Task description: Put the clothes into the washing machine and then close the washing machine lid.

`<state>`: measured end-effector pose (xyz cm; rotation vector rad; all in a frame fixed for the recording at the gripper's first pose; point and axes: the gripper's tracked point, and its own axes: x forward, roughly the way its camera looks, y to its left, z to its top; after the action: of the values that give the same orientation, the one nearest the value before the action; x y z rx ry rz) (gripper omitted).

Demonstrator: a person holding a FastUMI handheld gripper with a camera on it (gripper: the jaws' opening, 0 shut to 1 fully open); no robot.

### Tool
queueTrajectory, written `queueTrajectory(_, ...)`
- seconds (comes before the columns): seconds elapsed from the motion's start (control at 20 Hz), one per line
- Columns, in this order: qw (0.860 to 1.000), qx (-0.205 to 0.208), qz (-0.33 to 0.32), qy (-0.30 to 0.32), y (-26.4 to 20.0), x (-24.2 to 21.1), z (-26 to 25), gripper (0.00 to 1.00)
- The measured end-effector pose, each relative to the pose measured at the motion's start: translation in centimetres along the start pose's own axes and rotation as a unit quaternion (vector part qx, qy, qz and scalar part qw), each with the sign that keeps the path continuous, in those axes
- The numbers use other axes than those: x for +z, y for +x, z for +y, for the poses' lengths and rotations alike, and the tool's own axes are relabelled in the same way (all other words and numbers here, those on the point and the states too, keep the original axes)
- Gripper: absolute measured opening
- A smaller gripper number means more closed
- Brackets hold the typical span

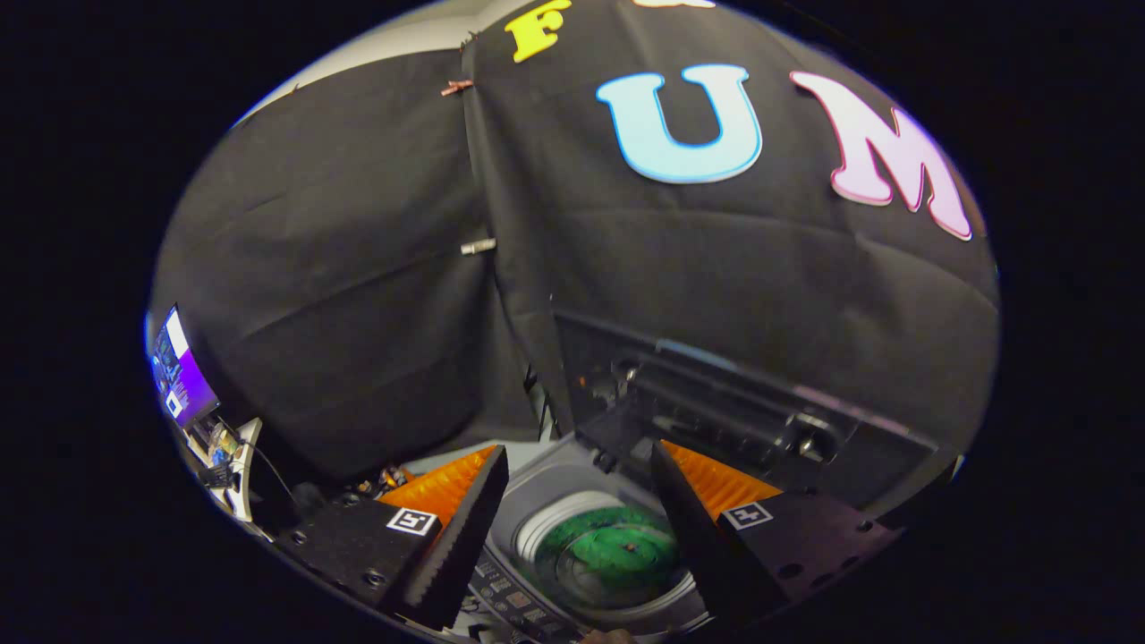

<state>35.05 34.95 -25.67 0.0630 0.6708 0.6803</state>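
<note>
Green clothes (617, 546) lie in the open washing machine (537, 514), between the tool's (577, 474) spread fingers.

Claw (577, 470) pointing forward and down, fingers (465, 528) spread wide apart, nothing held between them

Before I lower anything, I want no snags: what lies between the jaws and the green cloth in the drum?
Nothing in the gripper view: the open gripper hangs above the drum, green cloth inside.

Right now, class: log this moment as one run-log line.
claw: open, empty, above the drum | washing machine: lid raised | drum: green cloth inside | left: close lid
</note>
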Motion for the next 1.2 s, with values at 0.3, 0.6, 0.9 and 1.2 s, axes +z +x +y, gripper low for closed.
queueTrajectory(0.3,0.986,-0.099,-0.131,-0.005,-2.9,6.0,-5.0,0.99)
queueTrajectory(0.6,0.961,-0.213,-0.171,0.038,-4.6,7.4,-11.5,0.99)
queueTrajectory(0.9,0.942,-0.299,-0.144,0.049,-4.0,5.5,-15.6,0.99)
queueTrajectory(1.2,0.933,-0.326,-0.126,0.086,-3.8,5.0,-18.6,0.99)
